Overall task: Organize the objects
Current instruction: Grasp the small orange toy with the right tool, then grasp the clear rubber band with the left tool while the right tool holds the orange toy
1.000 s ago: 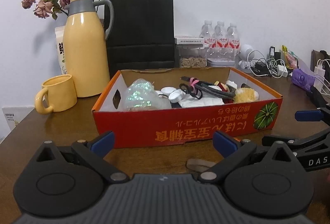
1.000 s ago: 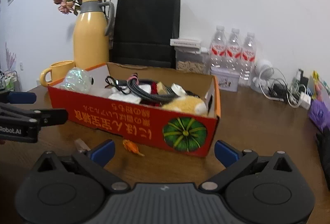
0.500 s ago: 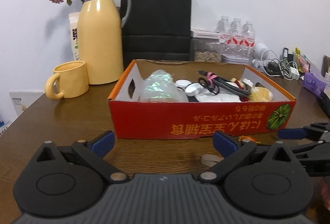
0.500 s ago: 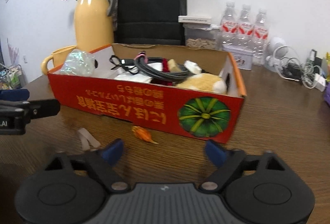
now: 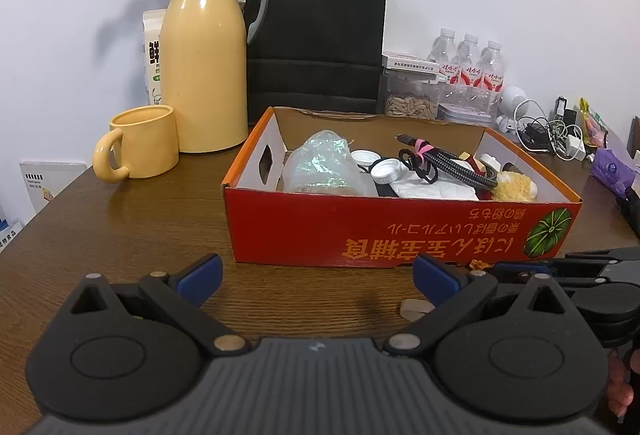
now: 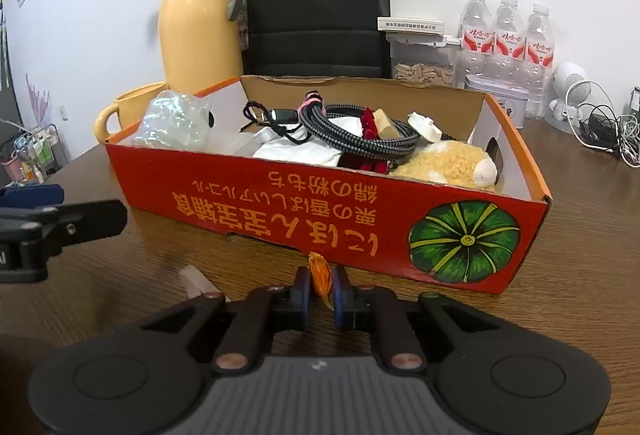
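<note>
A red cardboard box with a pumpkin picture stands on the brown table, filled with cables, a plush toy, a clear bag and small lids. My right gripper is shut on a small orange wrapper on the table just in front of the box. My left gripper is open and empty, in front of the box's left half. A small beige piece lies on the table left of the right gripper; it also shows in the left wrist view.
Behind the box stand a yellow thermos, a yellow mug, a black paper bag, water bottles and a seed container. Tangled chargers lie at the far right.
The right gripper has moved forward and down to the orange wrapper and closed on it. The left gripper has shifted left and stays open.
</note>
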Available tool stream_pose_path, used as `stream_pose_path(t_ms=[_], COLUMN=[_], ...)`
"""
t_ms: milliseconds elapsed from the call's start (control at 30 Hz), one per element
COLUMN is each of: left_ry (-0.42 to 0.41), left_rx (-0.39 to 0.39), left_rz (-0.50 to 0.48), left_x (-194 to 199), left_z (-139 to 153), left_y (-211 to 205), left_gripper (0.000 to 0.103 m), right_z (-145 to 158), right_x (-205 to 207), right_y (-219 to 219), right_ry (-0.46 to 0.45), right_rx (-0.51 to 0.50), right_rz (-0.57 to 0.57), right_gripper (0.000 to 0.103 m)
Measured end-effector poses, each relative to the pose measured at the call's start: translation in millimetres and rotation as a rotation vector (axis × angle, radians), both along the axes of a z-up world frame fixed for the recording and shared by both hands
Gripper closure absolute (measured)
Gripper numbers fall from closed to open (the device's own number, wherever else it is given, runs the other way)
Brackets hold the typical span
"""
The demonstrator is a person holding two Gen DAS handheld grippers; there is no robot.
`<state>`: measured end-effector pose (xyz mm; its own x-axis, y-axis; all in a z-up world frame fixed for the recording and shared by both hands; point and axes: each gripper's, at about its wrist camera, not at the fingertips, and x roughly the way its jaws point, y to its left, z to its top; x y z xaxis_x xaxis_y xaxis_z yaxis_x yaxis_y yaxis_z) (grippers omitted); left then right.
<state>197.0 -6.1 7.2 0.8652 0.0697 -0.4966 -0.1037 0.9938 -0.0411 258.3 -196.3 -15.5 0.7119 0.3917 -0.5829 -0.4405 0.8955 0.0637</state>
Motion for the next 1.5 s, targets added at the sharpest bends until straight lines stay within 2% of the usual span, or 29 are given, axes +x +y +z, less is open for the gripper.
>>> stream_pose_path(t_ms=[633, 1167, 1500], left_ry=[0.05, 0.084, 0.097], left_rx=[0.029, 0.062, 0.049], left_rz=[-0.022, -0.079, -0.101], left_x=[9.1, -1.1, -0.9], left_z=[-13.6, -26.3, -28.5], left_y=[-6.6, -33.2, -49.8], left_gripper=[0.0, 0.0, 0.0], right_z=[17.8, 27.4, 29.8], right_x=[-29.9, -37.6, -42.4], right_y=[-14.7, -57.9, -58.4], right_ry=[-0.18, -0.226, -0.24], right_rx=[0.042, 0.098, 0.112], right_rz=[-0.032, -0.095, -0.077], right_gripper=[0.093, 0.093, 0.093])
